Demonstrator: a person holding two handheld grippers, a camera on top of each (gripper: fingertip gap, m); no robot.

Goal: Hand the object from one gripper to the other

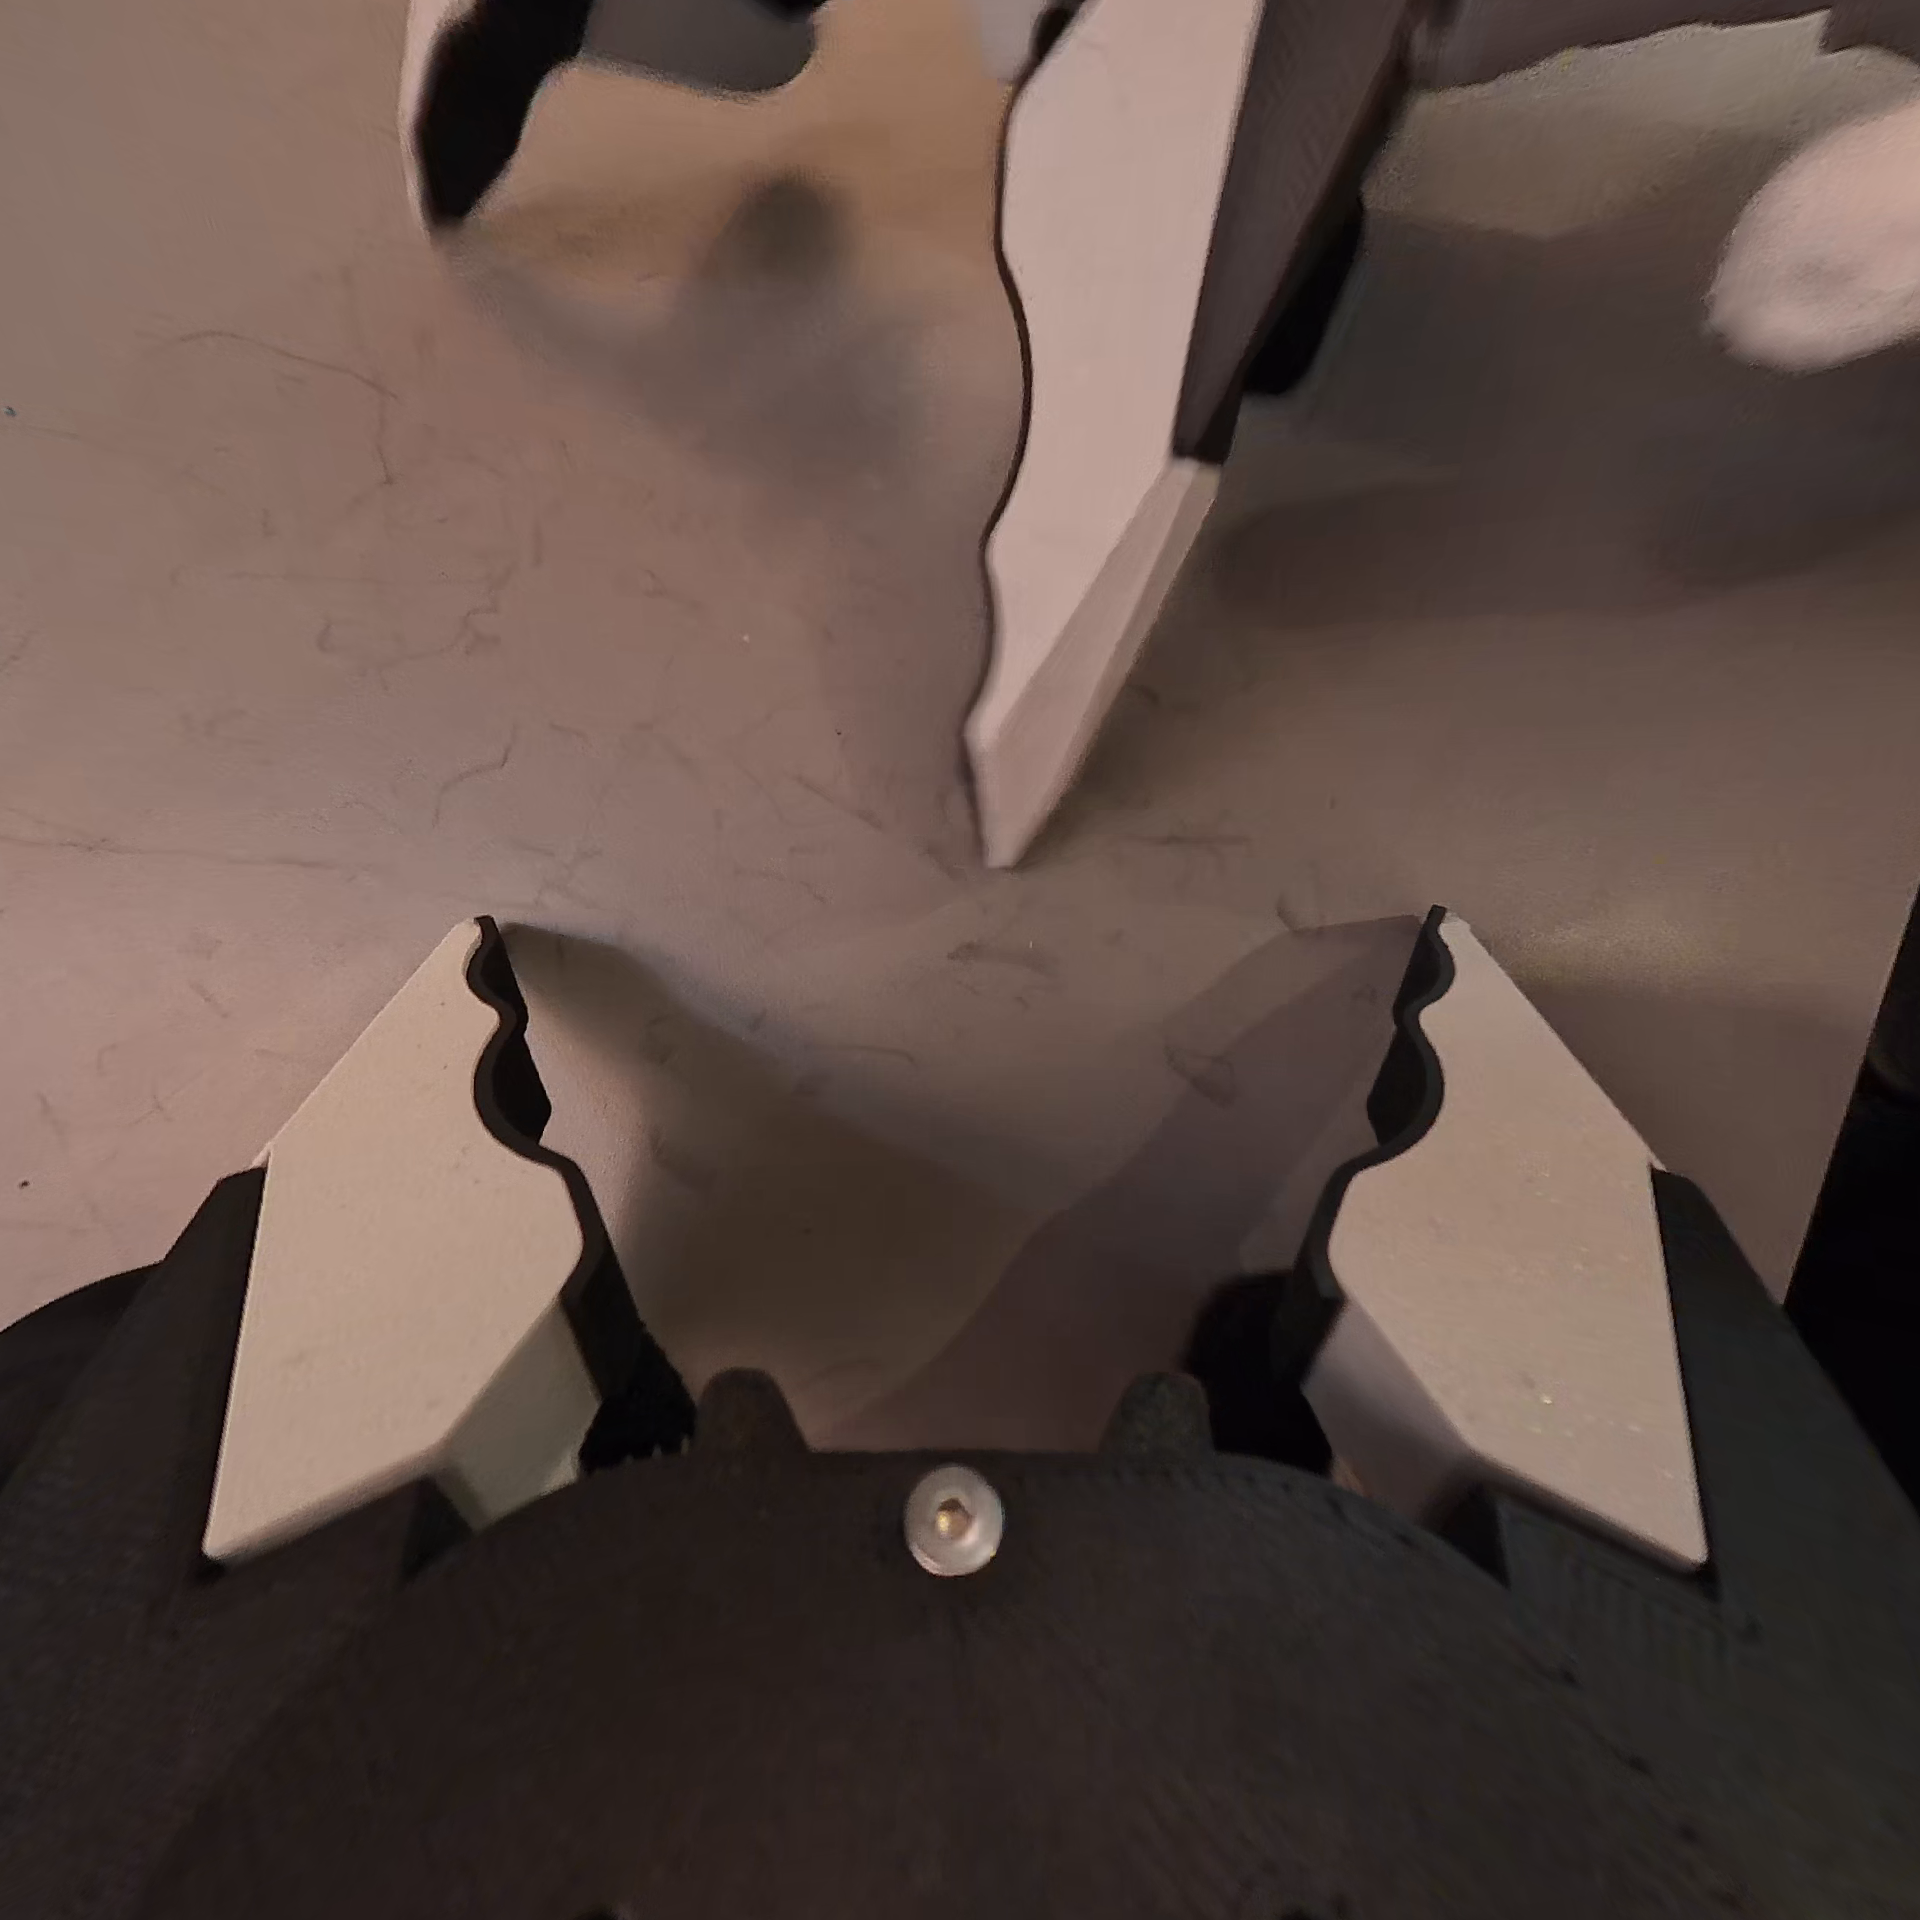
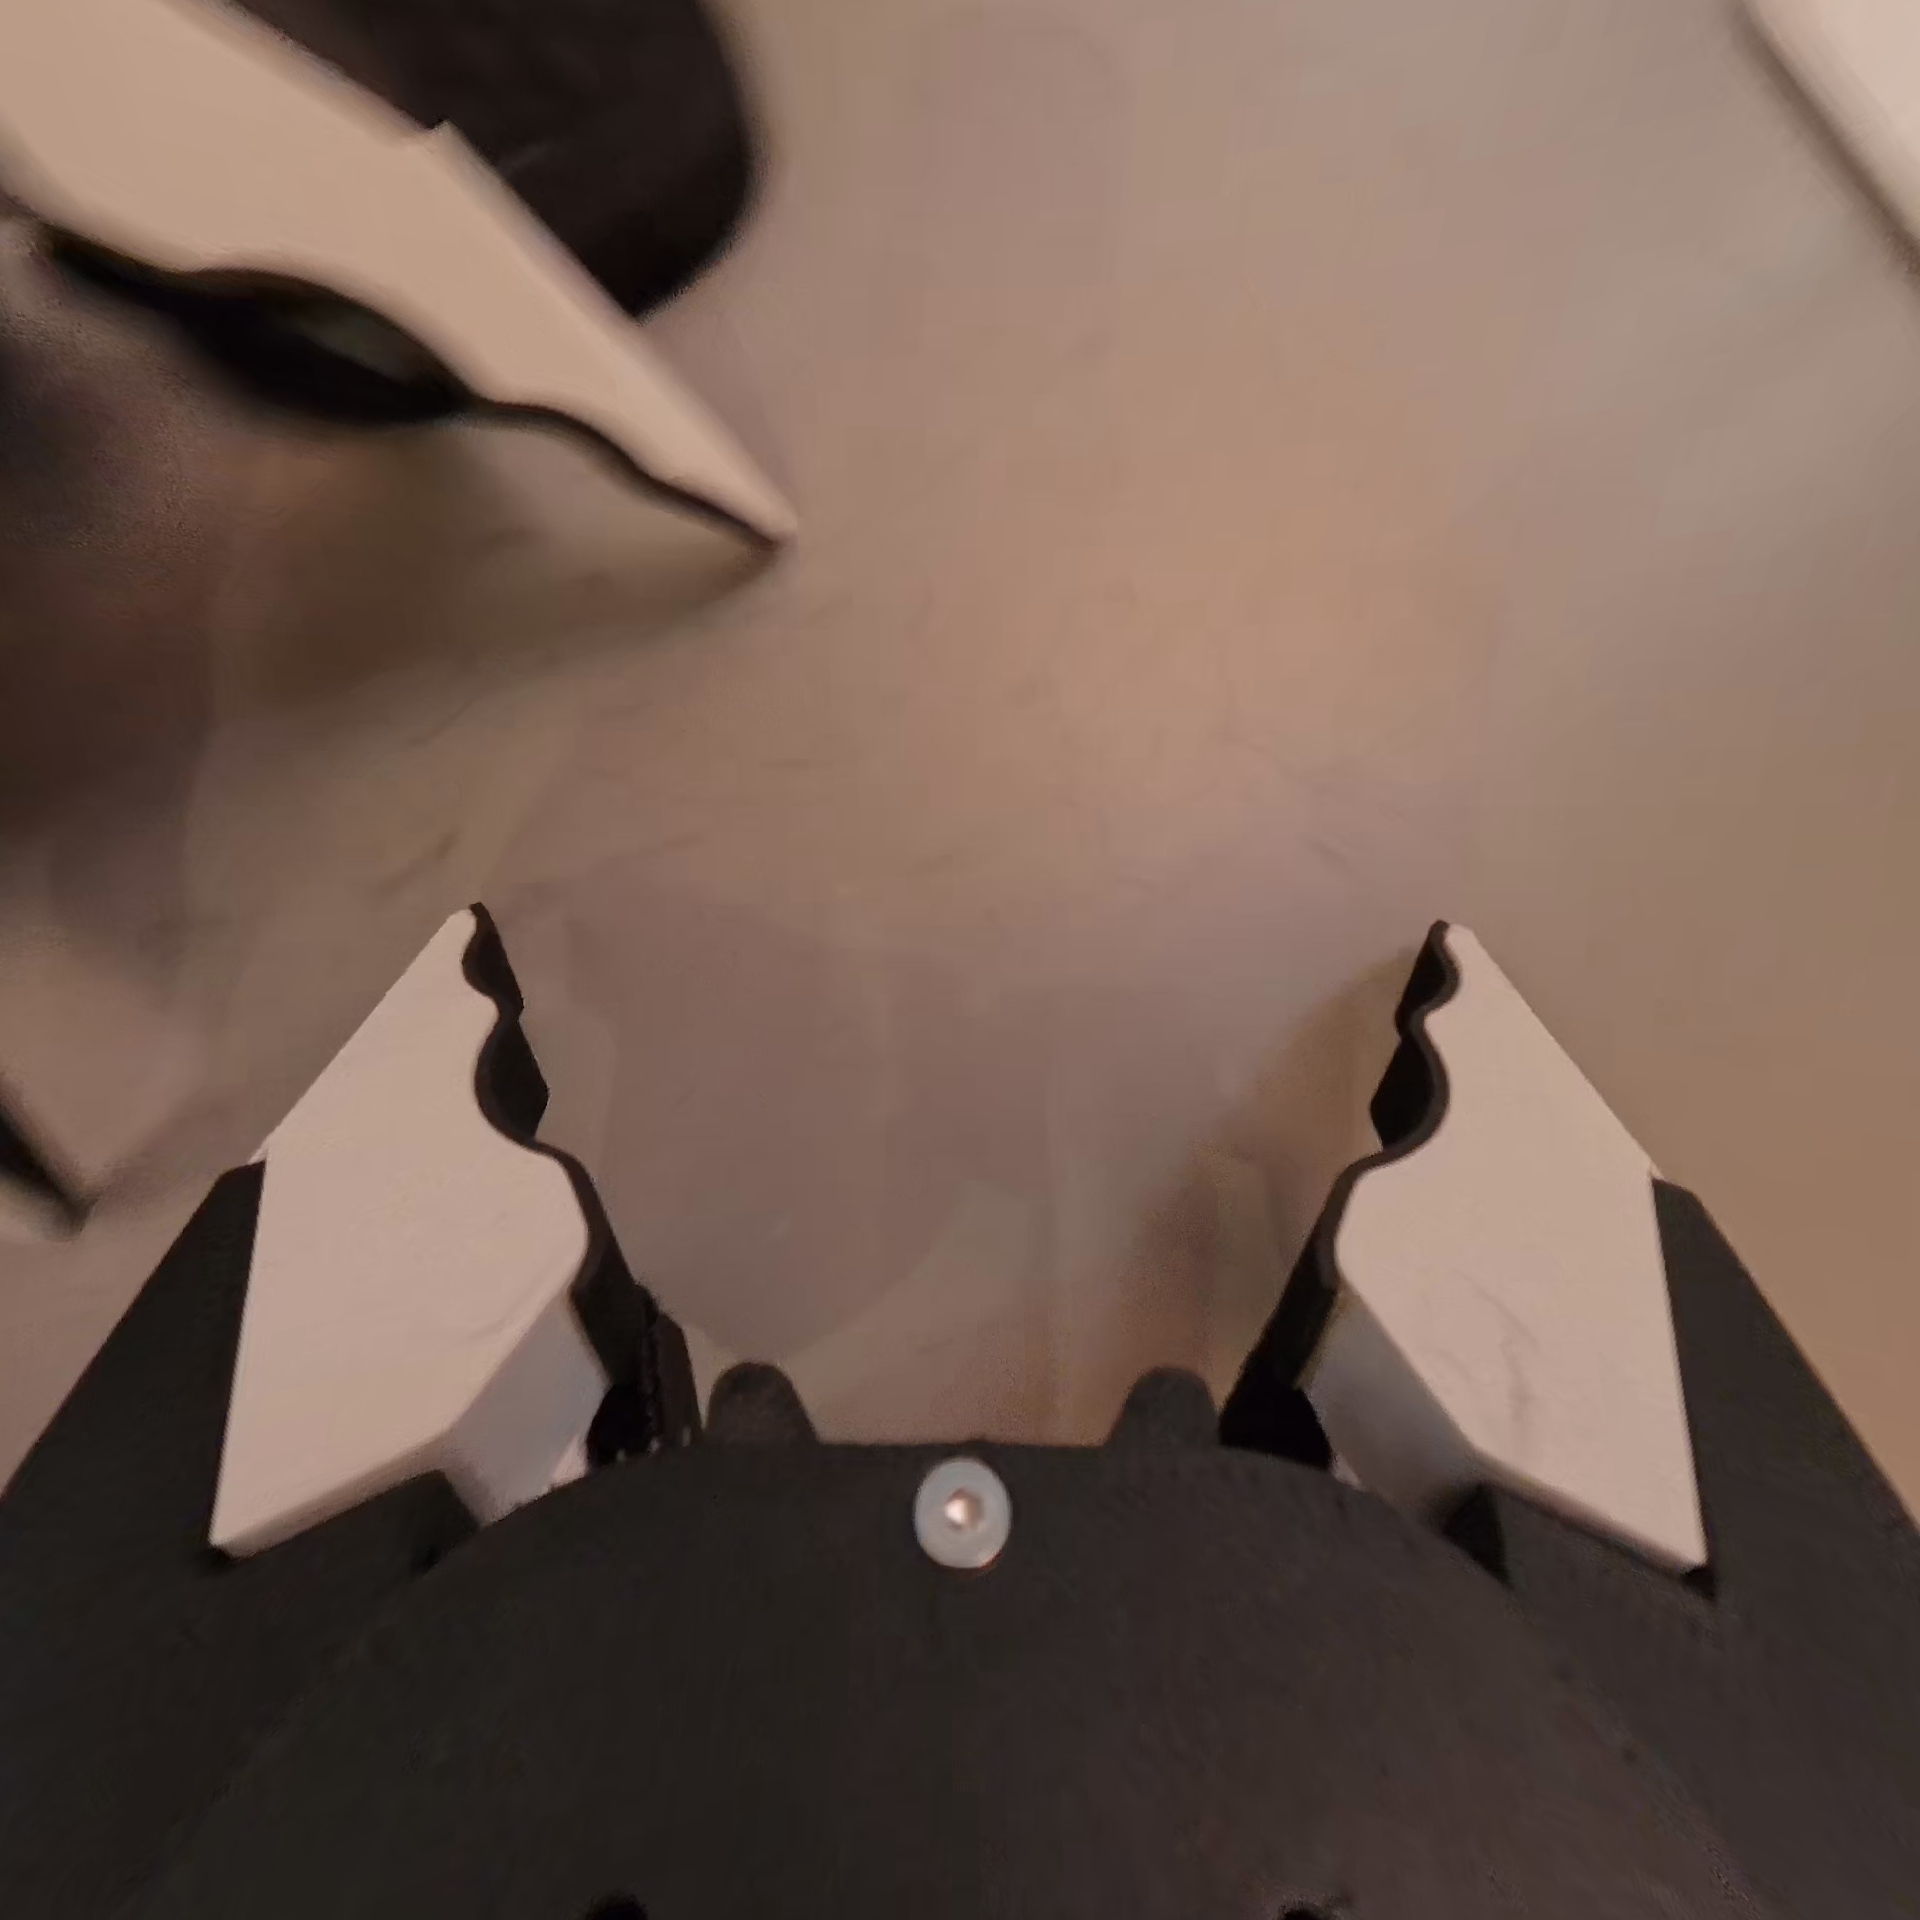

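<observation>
My left gripper (image 1: 961, 925) is open and empty, low over the beige table (image 1: 416, 623). Ahead of it, a white finger (image 1: 1091, 468) of the right gripper points down toward the table, and its other finger (image 1: 457, 114) shows blurred at the top left. My right gripper (image 2: 958, 923) is open and empty too. In its view a white finger (image 2: 499, 343) of the left gripper reaches in from the upper left, and another finger (image 2: 42, 1164) shows at the left edge. I see no object held by either gripper or lying on the table.
A white-gloved hand (image 1: 1818, 281) shows blurred at the upper right of the left wrist view. The table's edge (image 1: 1829, 1039) runs down the right side, dark beyond it. A blurred white thing (image 2: 1860, 114) lies at the top right of the right wrist view.
</observation>
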